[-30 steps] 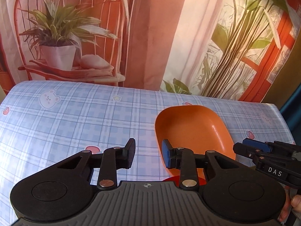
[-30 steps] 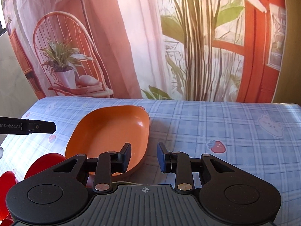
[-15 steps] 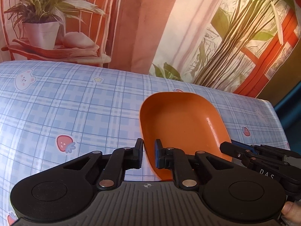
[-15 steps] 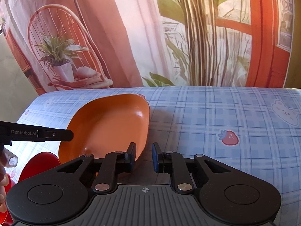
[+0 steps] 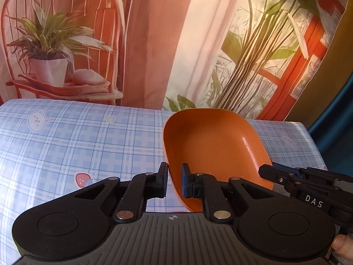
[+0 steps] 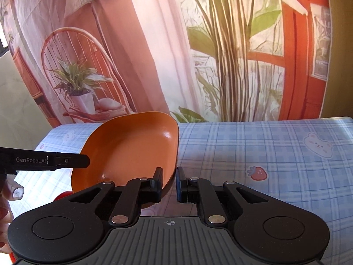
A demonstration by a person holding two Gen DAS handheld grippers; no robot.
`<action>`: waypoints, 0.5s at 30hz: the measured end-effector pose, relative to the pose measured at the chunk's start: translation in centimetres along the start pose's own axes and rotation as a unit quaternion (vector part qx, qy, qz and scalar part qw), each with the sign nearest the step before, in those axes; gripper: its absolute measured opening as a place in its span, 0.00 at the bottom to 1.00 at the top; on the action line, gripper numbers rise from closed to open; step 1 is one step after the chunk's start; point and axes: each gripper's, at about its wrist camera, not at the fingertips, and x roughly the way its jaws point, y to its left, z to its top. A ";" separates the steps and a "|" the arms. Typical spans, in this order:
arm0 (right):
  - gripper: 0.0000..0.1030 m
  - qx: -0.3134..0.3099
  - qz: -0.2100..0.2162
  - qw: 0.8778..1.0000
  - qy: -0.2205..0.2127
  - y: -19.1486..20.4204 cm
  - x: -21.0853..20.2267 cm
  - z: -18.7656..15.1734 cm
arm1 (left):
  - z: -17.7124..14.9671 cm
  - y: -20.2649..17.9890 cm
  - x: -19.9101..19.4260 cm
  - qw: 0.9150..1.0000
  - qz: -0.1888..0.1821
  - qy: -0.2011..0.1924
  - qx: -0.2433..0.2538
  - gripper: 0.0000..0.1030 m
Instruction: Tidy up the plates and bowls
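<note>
An orange oval plate (image 5: 211,150) is held up off the table, tilted with its far end raised. My left gripper (image 5: 174,182) is shut on the plate's left rim. My right gripper (image 6: 169,182) is shut on the plate's right rim (image 6: 172,154). The right gripper shows at the plate's right edge in the left wrist view (image 5: 286,176). The left gripper shows at the plate's left edge in the right wrist view (image 6: 72,160). A bit of a red dish (image 6: 64,195) shows under the plate.
The table (image 5: 66,143) has a blue plaid cloth with bear and strawberry prints. A printed backdrop with a plant and a chair hangs behind it (image 5: 154,44). The table's right edge (image 5: 313,141) is close to the plate.
Both grippers have closed on the orange plate's rims. The plate has risen off the table and tilted up between them.
</note>
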 end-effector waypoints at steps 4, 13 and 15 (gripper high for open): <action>0.11 -0.002 -0.004 1.000 -0.012 0.1 -2.8 -0.2 | -0.3 -1.4 -2.0 1.000 -0.005 -0.009 0.009 0.13; 0.11 0.011 -0.026 0.999 -0.031 -1.0 -8.3 -2.7 | -2.9 -5.1 -5.1 0.999 -0.026 -0.007 0.029 0.13; 0.11 0.013 -0.033 0.999 -0.033 -1.3 -9.3 -3.6 | -3.8 -5.5 -5.0 0.999 -0.033 -0.003 0.032 0.13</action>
